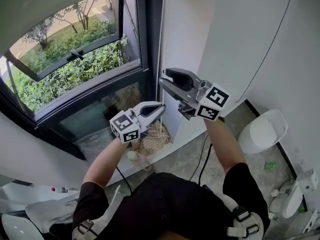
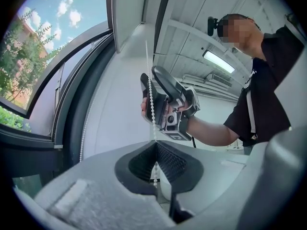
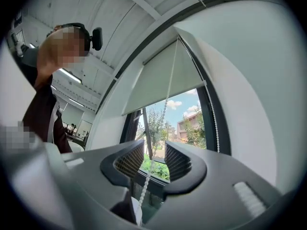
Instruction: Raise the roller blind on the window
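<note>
Left gripper (image 1: 160,108) sits at the centre of the head view, clamped tight on the bead chain (image 1: 160,39). In its own view the jaws are pressed together with the white beads pinched between them. The chain (image 2: 152,104) runs straight up from there, through the middle of the frame. Above it, the right gripper (image 1: 166,80) hovers just right of centre in the head view, jaws spread wide. Look into the right gripper view: the chain (image 3: 154,152) hangs in the gap between the two black pads, touching neither, and climbs to the roller blind (image 3: 160,75). The blind fills the upper middle of that frame. It covers the top of the window (image 3: 184,123), with sky, trees and a building showing below its bottom edge. Count them up: two grippers, one blind and one chain showing as two strands. One strand is in the jaws; the other strand (image 3: 214,116) runs down the dark frame on the right side of that frame. Each gripper carries one marker cube, so two in all. The left cube (image 1: 125,127) is lower centre in the head view and the right cube (image 1: 213,103) is right of centre. Both are printed with black-and-white square patterns. From the left gripper view the right gripper (image 2: 154,99) shows mid-frame with the chain passing right in front of it.
</note>
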The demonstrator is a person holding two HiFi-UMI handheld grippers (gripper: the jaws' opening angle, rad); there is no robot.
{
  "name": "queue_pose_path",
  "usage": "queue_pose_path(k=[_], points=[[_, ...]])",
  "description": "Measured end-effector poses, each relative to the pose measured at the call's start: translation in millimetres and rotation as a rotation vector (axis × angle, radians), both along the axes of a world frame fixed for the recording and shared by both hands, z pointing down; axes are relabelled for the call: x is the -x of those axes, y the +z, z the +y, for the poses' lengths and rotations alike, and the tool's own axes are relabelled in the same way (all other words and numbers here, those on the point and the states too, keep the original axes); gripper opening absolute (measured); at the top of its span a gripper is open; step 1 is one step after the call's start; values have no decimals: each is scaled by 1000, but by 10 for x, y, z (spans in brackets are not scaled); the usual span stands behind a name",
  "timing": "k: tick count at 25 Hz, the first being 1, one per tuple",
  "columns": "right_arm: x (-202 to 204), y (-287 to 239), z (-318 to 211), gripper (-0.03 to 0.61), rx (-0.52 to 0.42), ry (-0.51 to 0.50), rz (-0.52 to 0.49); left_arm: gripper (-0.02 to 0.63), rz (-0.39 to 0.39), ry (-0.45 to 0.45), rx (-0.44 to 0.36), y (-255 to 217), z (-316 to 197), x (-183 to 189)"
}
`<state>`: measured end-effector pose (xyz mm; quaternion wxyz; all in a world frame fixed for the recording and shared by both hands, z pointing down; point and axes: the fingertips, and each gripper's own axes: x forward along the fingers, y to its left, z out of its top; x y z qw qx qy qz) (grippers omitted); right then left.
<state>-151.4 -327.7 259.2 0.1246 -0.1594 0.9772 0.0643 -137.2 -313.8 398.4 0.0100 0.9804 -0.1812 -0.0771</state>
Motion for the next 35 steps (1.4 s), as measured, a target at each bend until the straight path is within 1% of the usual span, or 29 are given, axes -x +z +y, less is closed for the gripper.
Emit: queue_pose_path(k=[4, 6, 9, 13, 16, 19, 22, 26, 28, 30, 31, 34, 35], points=[[37, -267, -25, 132, -9, -21, -53, 6, 6, -8, -3, 15, -14, 35], [30, -322, -58, 111, -12, -12, -66, 6, 2, -13, -4, 19, -22, 51], [37, -329, -115, 42, -12, 11, -60, 6, -2, -21, -7, 20, -37, 83], [99, -297, -137, 18, -8, 22, -29, 6, 4, -27, -4, 24, -64, 118], [130, -275, -102, 9, -2, 14, -28, 6, 7, -26, 3, 49, -76, 114], [130, -136, -121, 8, 8, 30, -9, 6, -12, -33, 27, 194, -106, 116], [124, 237, -152, 6, 52, 43, 37, 6, -60, -44, 93, 579, -129, 124], [30, 959, -162, 6, 162, 52, 80, 6, -185, -24, 195, 1288, -22, 39], [-18, 1202, -161, 6, 196, 58, 98, 6, -222, -22, 222, 1503, 4, 18], [-42, 1246, -135, 6, 210, 58, 95, 6, -236, -22, 226, 1549, 8, 9], [-37, 1228, -115, 6, 204, 58, 99, 6, -253, -14, 214, 1540, 22, -8], [-18, 1199, -77, 6, 180, 56, 122, 13, -343, 29, 141, 1512, 116, -64], [-20, 1204, -74, 6, 177, 57, 123, 55, -369, 46, 126, 1516, 161, -63]])
